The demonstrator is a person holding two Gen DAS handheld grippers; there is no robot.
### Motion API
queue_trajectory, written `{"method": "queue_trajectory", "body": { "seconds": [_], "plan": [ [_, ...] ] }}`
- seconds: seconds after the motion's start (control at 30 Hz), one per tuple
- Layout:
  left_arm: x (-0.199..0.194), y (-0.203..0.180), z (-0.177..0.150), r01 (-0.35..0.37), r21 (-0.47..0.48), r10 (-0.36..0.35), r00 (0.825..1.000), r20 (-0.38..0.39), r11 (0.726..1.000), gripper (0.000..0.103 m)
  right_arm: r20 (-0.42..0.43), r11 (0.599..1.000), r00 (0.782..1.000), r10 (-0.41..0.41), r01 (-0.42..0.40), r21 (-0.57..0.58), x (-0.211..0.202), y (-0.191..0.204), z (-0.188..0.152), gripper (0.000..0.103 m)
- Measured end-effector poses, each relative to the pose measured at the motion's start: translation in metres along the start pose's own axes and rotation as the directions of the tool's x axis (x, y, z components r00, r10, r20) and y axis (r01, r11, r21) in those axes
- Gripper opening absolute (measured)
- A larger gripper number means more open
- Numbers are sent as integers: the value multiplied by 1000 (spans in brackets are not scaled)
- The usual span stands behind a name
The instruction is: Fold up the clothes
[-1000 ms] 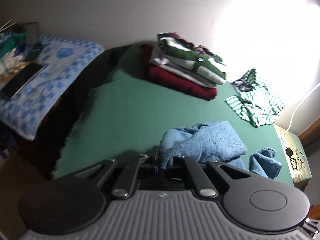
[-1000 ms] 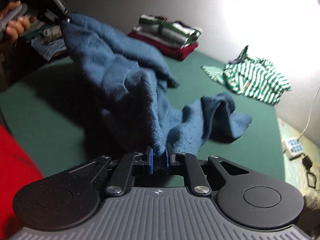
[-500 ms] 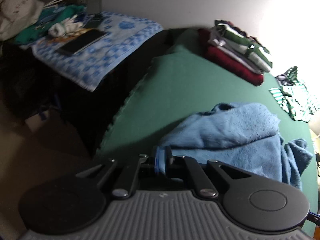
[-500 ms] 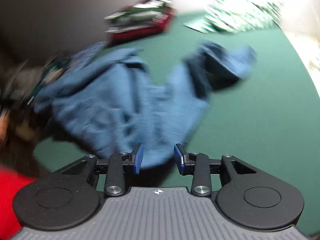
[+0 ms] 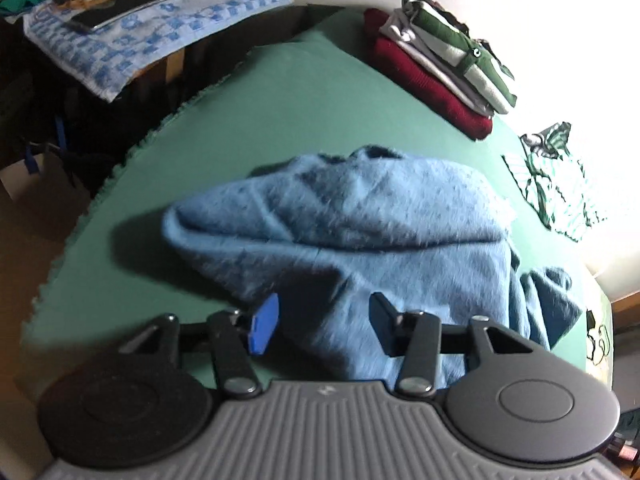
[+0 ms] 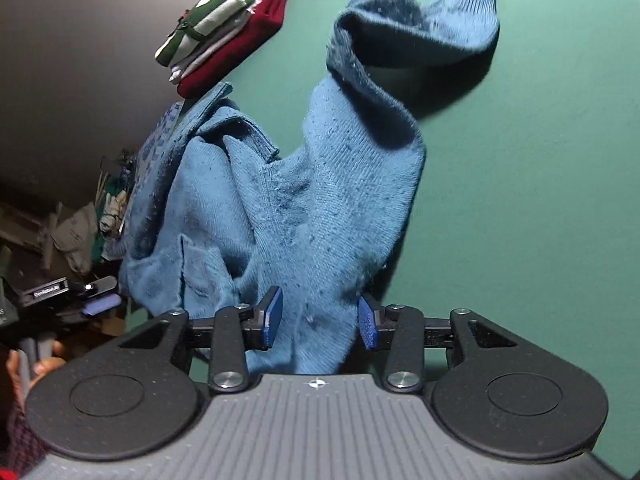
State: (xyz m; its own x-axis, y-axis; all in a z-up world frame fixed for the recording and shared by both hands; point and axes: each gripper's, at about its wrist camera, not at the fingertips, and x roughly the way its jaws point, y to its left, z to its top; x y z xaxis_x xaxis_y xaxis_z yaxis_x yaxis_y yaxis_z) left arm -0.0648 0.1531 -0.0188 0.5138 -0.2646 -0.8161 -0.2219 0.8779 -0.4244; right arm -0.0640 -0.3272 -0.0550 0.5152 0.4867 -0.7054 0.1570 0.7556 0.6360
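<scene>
Left wrist view looks down on a fuzzy blue knitted sweater [image 5: 360, 224] lying in a rumpled heap on the green cloth-covered tabletop [image 5: 280, 112], its near edge running right up between the fingers of the left hand-held gripper [image 5: 322, 322]. That gripper's jaws are opening, cloth between them but the pads clear of it. From there the bulk of the garment spreads toward twelve o'clock, its long axis running roughly nine to three.

From the right wrist view, the right hand-held gripper [image 6: 320, 322] also has its jaws opening, with a strip of the same sweater lying loose between the pads and not pinched. The garment stretches away toward twelve and one o'clock, where a sleeve [image 6: 420, 20] curls over on the tabletop. The left hand-held gripper shows at about nine o'clock, held in a person's hand [image 6: 36, 364]. Both sit at the sweater's near edge; neither looks clearly closer.

No containers are in sight. A folded stack of red, white and green clothes [image 5: 440, 60] sits at one o'clock in the left view, and a crumpled green-and-white striped garment [image 5: 552, 184] lies at three o'clock, well apart from the sweater.
</scene>
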Motion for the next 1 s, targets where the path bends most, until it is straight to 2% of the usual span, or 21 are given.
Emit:
{"method": "queue_trajectory", "body": {
  "seconds": [0.03,0.07,0.1,0.23,0.27,0.33,0.43,0.53,0.6,0.7,0.73,0.77,0.83,0.97,1.0],
  "plan": [
    [5,0,4,6,-15,-6,1000,-10,1000,70,-5,1000,1000,-13,13,-17,1,2,0,27],
    [11,0,8,11,-34,-12,1000,-23,999,77,-5,999,1000,-25,25,-35,1,4,0,22],
    [17,1,12,10,-53,-12,999,-40,999,77,-5,998,999,-37,37,-47,2,6,0,18],
    [35,1,23,-58,-97,47,993,-113,994,83,5,992,998,-67,67,-111,2,9,-4,15],
    [38,1,25,-78,-93,66,990,-127,993,87,11,989,997,-73,74,-129,1,9,-5,15],
    [45,-3,27,-129,-64,118,981,-153,990,87,26,985,996,-81,84,-148,3,11,-8,14],
    [51,-10,26,-174,-8,171,971,-168,985,73,51,983,995,-89,96,-155,4,12,-11,12],
    [51,-12,23,-181,13,181,971,-159,983,68,72,984,994,-87,97,-148,6,12,-14,12],
    [48,-12,21,-176,28,178,973,-149,984,61,87,985,993,-83,95,-143,7,12,-16,12],
    [40,-4,17,-140,50,146,979,-140,989,39,104,985,991,-82,96,-145,8,14,-18,15],
    [38,-2,16,-130,54,136,981,-139,990,26,108,986,992,-72,87,-140,9,14,-19,20],
    [35,2,14,-122,57,129,982,-140,991,23,112,988,992,-61,76,-135,10,14,-19,22],
    [27,10,9,-113,51,120,982,-147,992,22,119,989,992,-53,68,-133,11,16,-20,29],
    [14,32,-10,-92,15,93,981,-172,996,21,123,984,990,-68,87,-156,12,23,-21,32],
    [11,36,-14,-83,10,83,981,-173,997,21,123,983,990,-70,90,-160,13,25,-21,37]
  ]
}}
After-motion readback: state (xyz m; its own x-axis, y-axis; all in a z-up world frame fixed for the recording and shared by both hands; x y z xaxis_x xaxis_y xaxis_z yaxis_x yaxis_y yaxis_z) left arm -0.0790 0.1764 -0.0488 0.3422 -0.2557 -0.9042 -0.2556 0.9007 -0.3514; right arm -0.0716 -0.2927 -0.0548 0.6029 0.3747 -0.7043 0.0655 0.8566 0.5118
